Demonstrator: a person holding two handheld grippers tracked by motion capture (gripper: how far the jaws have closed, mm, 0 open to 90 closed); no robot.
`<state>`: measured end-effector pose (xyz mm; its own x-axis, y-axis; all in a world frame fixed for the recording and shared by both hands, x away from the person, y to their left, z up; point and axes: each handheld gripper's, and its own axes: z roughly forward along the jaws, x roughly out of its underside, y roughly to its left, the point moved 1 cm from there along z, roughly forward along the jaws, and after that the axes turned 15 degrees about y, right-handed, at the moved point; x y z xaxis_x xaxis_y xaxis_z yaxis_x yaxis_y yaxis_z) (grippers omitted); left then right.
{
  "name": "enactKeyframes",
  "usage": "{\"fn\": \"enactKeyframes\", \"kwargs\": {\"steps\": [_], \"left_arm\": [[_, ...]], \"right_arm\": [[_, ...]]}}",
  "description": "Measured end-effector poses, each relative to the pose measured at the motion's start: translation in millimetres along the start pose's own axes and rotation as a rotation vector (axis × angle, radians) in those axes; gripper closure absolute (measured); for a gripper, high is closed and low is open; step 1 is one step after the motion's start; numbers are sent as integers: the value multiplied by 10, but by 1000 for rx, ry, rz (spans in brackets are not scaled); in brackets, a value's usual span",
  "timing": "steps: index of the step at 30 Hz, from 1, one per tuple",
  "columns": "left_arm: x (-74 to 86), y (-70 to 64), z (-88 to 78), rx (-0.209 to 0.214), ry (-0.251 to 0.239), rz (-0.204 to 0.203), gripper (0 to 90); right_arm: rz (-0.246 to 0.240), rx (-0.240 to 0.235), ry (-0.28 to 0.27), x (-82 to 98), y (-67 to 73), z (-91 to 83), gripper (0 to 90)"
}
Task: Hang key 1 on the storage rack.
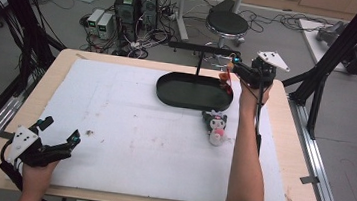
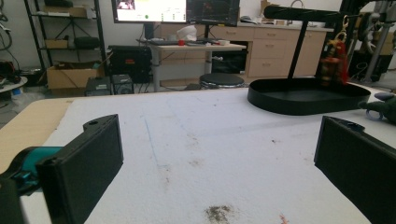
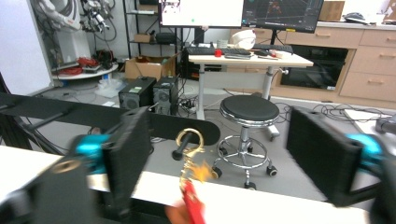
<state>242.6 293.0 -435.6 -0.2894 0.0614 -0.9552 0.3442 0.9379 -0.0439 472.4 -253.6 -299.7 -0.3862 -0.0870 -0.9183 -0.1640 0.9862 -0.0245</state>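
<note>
From the high view we see a wooden table [image 1: 282,141] covered by a white foam sheet [image 1: 137,136]. A black oval tray [image 1: 194,92] sits at the far middle of the sheet, with a thin post rising to a black crossbar [image 1: 204,48]. The right gripper [image 1: 231,66] is held up at the far right, just beside the bar's right end, with a red and gold keychain charm [image 1: 227,79] hanging by its tips. A small black-and-white plush toy [image 1: 215,126] lies on the sheet near the tray's near right edge. The left gripper [image 1: 60,131] rests at the near left corner, jaws spread apart and empty.

In the left gripper view we look between two wide-apart black jaws across the stained foam to the tray [image 2: 306,95], the charm [image 2: 334,60] dangling from the bar at its right end.

In the right gripper view the jaws stand well apart, holding nothing. Between them a gold clasp ring [image 3: 189,138] loops over a peg [image 3: 179,150] at the bar's end, the blurred red charm [image 3: 191,198] hanging below.
</note>
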Motion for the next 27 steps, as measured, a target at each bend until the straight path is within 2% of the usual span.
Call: {"fn": "enactKeyframes", "kwargs": {"steps": [2,4,5,6,7,10,13,19,27], "left_arm": [[0,1,0,5,6,-4,17],[1,3,-1,4,8,-3,17],[0,3,-2,4,6,-7,17],[-1,4,-3,2,3,-8,17],[-1,6,-5,2,2,-8,17],[-6,15,-11,-1,0,-13,17],[-10,27,-19,-3,0,-14,17],[-17,25,-28,-2,-1,-15,17],[-24,32,-39,-5,1,-13,17]], "right_arm": [[11,4,-3,-4,4,-19,110],[23,8,-6,-7,3,-41,107],[23,10,-9,-9,4,-51,83],[28,15,-10,-11,10,-61,20],[39,24,-9,-11,18,-71,6],[49,15,8,-9,40,-115,6],[37,25,18,-20,82,-179,6],[15,15,-38,-32,124,-360,6],[44,31,-35,96,66,-522,6]]}}
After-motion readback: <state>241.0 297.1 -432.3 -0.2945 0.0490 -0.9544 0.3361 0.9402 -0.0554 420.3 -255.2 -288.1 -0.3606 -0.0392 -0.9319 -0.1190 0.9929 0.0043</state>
